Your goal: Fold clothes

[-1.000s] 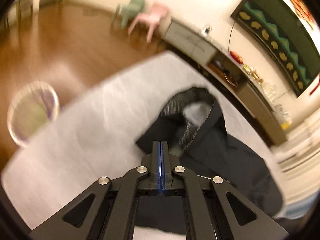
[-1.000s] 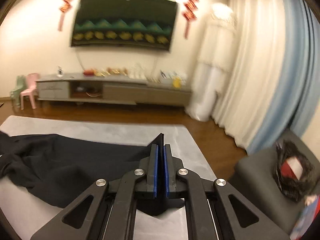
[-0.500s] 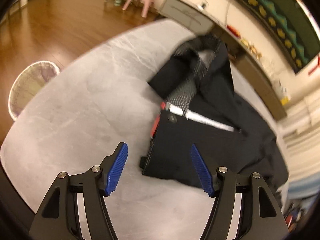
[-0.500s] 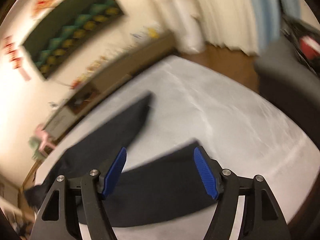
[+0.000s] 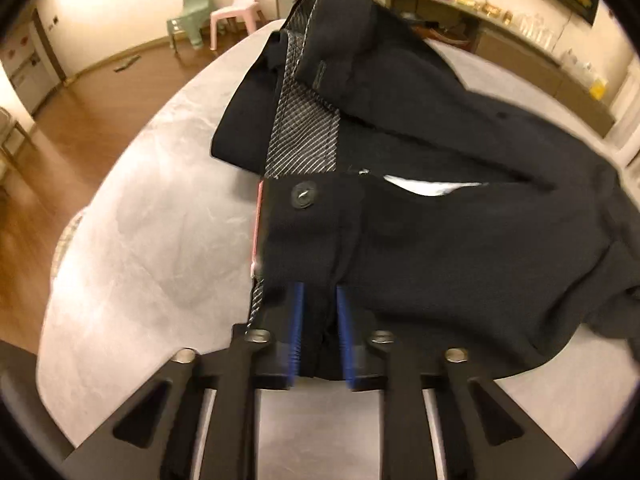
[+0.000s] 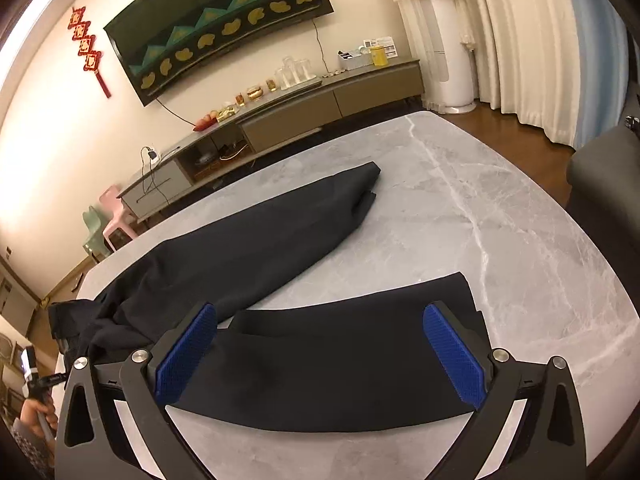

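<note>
Half a second ago the left claw [image 5: 320, 312] stood wide apart above the waistband; now its blue pads [image 5: 297, 320] have come close together on the near edge of the black trousers [image 5: 460, 248], just below the button [image 5: 305, 195]. A strip of cloth sits between the pads, so I judge that the claw is clenched on the waistband, though the picture is blurred there and the grip may not be fully tight. The trousers lie on the grey table [image 5: 152, 240], with the striped lining [image 5: 304, 140] turned open toward the far side. This grasp probably prepares a lift or a pull to bring the waist part flat.

From the right wrist, the view has turned more level and the claw has moved nearer to the near trouser leg. The right claw [image 6: 320, 356] is released, its pads [image 6: 454, 356] far apart on both sides of the near leg [image 6: 340, 368], close over the cloth but holding nothing. The other leg [image 6: 272, 236] lies stretched toward the far side of the marble table [image 6: 520, 240]. The fold itself is not yet begun.
</note>
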`<control>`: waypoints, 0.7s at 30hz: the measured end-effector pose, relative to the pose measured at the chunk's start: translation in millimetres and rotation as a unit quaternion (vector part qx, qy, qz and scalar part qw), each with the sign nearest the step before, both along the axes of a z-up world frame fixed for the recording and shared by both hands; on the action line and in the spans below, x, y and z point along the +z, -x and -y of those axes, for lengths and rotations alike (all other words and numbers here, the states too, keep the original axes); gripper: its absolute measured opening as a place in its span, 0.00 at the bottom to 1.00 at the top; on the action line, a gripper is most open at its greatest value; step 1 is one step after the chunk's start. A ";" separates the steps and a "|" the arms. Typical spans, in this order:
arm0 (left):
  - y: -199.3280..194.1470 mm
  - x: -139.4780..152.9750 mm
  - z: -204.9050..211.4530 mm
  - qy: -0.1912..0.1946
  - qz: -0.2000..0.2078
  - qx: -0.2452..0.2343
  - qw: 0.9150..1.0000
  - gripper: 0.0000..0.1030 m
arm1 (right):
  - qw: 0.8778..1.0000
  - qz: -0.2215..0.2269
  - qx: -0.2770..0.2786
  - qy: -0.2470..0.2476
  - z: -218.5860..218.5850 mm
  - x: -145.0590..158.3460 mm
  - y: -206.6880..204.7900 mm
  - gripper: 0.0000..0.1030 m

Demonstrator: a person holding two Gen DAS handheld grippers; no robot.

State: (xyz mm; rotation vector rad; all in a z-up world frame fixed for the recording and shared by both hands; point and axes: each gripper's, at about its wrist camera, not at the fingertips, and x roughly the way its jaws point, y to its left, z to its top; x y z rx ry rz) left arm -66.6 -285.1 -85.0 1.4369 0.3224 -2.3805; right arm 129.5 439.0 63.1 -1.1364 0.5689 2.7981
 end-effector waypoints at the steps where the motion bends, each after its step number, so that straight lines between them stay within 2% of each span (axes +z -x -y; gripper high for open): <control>1: -0.9 6.0 1.8 0.002 -0.009 0.000 1.000 0.05 | 1.000 0.003 0.000 0.000 0.2 -2.9 -2.1 1.00; 2: -1.9 12.0 3.5 0.003 -0.019 -0.001 1.000 0.04 | 1.000 0.006 -0.001 0.003 -0.3 -4.7 -4.4 1.00; 4: -5.8 46.8 25.8 0.009 -0.078 0.036 0.996 0.04 | 1.000 0.012 -0.001 0.007 -0.9 -8.6 -8.4 1.00; 6: -11.4 87.5 51.4 0.013 -0.149 0.081 0.985 0.04 | 1.000 0.011 0.002 0.008 0.2 -13.6 -8.9 1.00; 8: -19.7 127.9 73.4 0.013 -0.219 0.120 0.968 0.04 | 1.000 0.016 0.013 0.005 5.0 -17.7 -6.8 1.00; 9: -16.3 133.9 81.1 0.006 -0.223 0.125 0.967 0.04 | 1.000 0.024 0.018 0.001 7.9 -21.1 -4.2 1.00; 12: 0.5 93.0 90.8 -0.027 -0.146 0.135 0.980 0.04 | 0.997 0.069 0.035 -0.008 15.9 -39.3 6.7 1.00; 14: 5.8 74.7 91.2 -0.041 -0.117 0.135 0.983 0.04 | 0.994 0.099 0.043 -0.008 19.5 -51.3 11.8 1.00; 17: 9.6 69.8 76.7 -0.025 -0.108 0.117 0.987 0.05 | 0.990 0.127 0.054 -0.020 26.8 -63.6 17.0 1.00; 21: 14.0 57.9 73.4 -0.042 -0.106 0.119 0.986 0.05 | 0.982 0.159 0.083 -0.057 44.4 -81.7 34.8 1.00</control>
